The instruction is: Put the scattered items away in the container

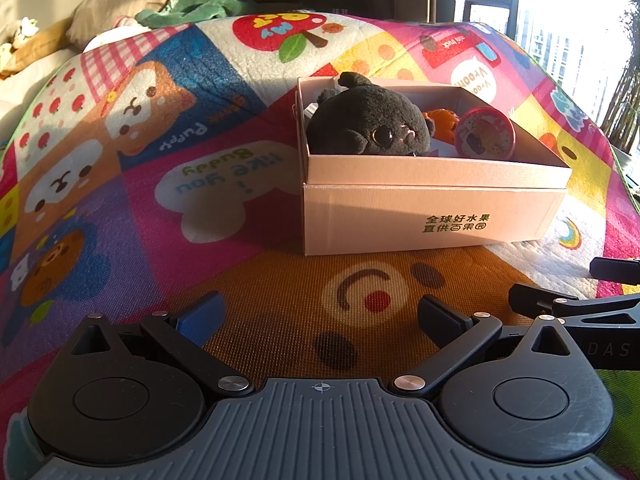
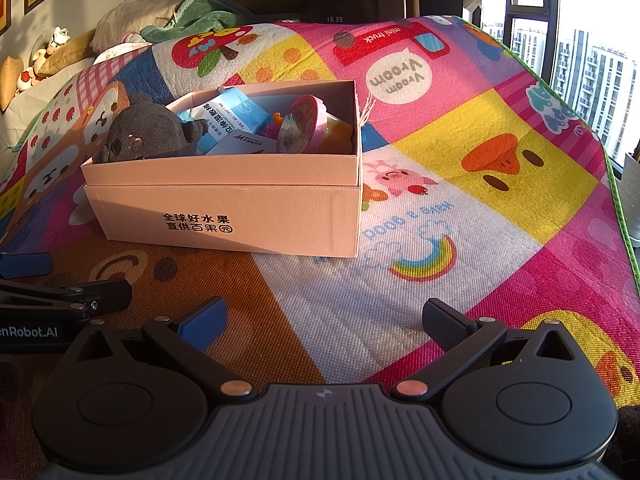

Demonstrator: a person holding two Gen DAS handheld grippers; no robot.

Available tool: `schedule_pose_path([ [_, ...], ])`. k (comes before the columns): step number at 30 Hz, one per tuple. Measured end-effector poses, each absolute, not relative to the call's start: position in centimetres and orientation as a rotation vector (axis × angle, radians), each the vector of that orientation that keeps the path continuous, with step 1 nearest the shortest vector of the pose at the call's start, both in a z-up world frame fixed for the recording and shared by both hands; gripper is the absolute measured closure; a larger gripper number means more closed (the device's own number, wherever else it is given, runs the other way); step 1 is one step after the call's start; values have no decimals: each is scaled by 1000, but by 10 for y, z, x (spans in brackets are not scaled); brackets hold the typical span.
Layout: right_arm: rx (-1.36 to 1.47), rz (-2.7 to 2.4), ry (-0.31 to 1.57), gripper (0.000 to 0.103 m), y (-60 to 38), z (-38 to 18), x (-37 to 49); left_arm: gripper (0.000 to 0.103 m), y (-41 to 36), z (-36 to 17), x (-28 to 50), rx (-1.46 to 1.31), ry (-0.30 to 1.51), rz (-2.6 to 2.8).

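A pink cardboard box [image 1: 424,216] [image 2: 240,216] stands on the colourful play mat. In it lie a dark grey plush toy [image 1: 368,124] [image 2: 152,128], a round pink toy [image 1: 486,138] [image 2: 298,124], an orange toy [image 1: 440,122] and blue-white packets [image 2: 236,114]. My left gripper [image 1: 322,310] is open and empty, low over the mat in front of the box. My right gripper [image 2: 324,320] is open and empty, in front of the box and to its right. Each gripper shows at the edge of the other's view.
The play mat [image 2: 460,184] covers a bed. Pillows and a green cloth [image 2: 200,12] lie at the far left. A window [image 2: 560,40] is at the far right, past the mat's edge.
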State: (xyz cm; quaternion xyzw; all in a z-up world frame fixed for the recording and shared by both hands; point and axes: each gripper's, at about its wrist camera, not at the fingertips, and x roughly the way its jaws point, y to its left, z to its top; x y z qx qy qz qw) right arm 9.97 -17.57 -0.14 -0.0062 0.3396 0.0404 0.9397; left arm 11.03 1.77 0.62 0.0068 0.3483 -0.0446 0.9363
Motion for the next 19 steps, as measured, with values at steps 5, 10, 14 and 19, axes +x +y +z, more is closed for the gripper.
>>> schedule_pose_path([
  [5,-13,82,693,0,-176,-1,100,0,16,6,110,22,714,-88],
  [10,-13,82,693,0,-176,-1,100,0,16,6,110,21,713,-89],
  [14,-13,82,693,0,-176,-1,100,0,16,6,110,21,713,-89],
  [19,-13,82,693,0,-176,-1,100,0,16,6,110,20,713,-89],
])
